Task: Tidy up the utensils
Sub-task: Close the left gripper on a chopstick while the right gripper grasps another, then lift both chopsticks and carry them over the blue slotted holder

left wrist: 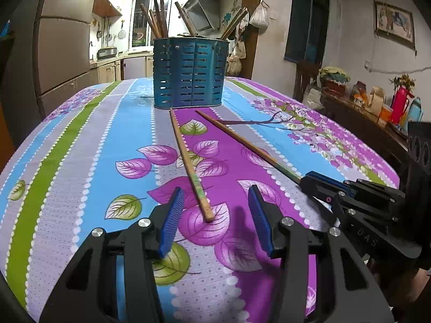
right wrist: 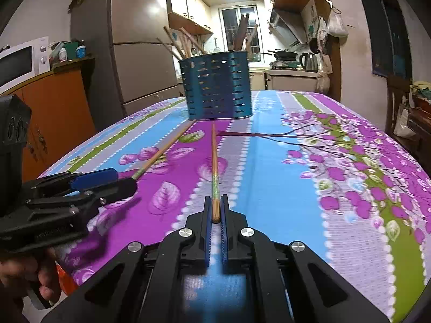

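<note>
on floral tablecloth, right tongs clamp chopstick end.

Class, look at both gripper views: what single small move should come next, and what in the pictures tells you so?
Probably close the left gripper. Its jaws stand open on either side of the near end of one chopstick lying on the tablecloth, while the right gripper is already shut on the other chopstick. Both point toward the blue holder.
</note>
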`<act>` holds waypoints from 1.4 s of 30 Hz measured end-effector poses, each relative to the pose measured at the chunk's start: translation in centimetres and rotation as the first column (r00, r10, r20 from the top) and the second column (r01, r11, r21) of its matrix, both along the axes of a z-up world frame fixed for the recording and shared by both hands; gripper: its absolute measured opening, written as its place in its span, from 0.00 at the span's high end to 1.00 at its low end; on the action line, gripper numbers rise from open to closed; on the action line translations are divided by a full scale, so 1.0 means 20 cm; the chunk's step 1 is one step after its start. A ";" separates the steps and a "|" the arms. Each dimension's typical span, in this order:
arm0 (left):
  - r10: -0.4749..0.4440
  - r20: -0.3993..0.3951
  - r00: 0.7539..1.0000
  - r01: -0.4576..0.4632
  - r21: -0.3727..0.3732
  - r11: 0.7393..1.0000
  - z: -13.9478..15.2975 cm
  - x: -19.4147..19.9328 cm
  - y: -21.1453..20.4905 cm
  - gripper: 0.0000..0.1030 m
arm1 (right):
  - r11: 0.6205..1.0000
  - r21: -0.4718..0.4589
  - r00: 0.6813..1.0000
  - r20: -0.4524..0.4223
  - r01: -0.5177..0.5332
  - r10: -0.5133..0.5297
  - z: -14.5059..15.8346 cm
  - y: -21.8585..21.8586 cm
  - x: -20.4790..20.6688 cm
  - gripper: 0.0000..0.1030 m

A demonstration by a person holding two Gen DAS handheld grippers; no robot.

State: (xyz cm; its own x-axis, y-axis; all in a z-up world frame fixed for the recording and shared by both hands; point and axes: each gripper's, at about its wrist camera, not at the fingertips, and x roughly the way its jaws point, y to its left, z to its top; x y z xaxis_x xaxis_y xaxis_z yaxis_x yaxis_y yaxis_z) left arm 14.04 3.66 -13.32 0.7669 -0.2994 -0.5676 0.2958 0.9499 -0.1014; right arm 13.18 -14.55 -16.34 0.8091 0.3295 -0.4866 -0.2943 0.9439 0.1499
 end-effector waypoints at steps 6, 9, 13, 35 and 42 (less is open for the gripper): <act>0.021 -0.057 0.998 -0.020 0.026 0.999 -0.02 0.04 -0.02 0.61 | 1.000 0.010 1.000 -0.001 -0.026 0.026 -0.01 -0.05 0.00 0.93; 0.040 -0.075 0.996 -0.037 0.042 0.998 -0.01 0.07 -0.04 0.65 | 0.999 0.017 1.000 0.003 -0.028 0.028 -0.01 -0.06 0.00 0.93; 0.096 -0.073 0.993 -0.091 0.071 0.993 -0.02 0.07 -0.03 0.88 | 1.000 0.011 0.999 0.016 -0.029 0.029 -0.02 -0.05 -0.01 0.93; 0.083 0.145 0.986 -0.095 0.079 0.992 0.09 -0.12 -0.04 0.95 | 1.000 -0.008 0.991 0.135 -0.009 0.010 0.12 -0.05 -0.10 0.93; 0.064 0.312 0.948 -0.086 0.057 0.995 0.31 -0.19 -0.04 0.95 | 1.000 -0.002 0.962 0.273 -0.013 0.013 0.40 -0.11 -0.21 0.93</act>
State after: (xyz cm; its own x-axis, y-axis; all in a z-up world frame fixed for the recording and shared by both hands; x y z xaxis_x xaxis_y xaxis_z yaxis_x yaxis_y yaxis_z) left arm 10.29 2.93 -7.12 0.9266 -0.2030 -0.3164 0.2301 0.9718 0.0504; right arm 9.07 -16.67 -8.26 0.9070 0.3408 -0.2473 -0.3362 0.9397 0.0623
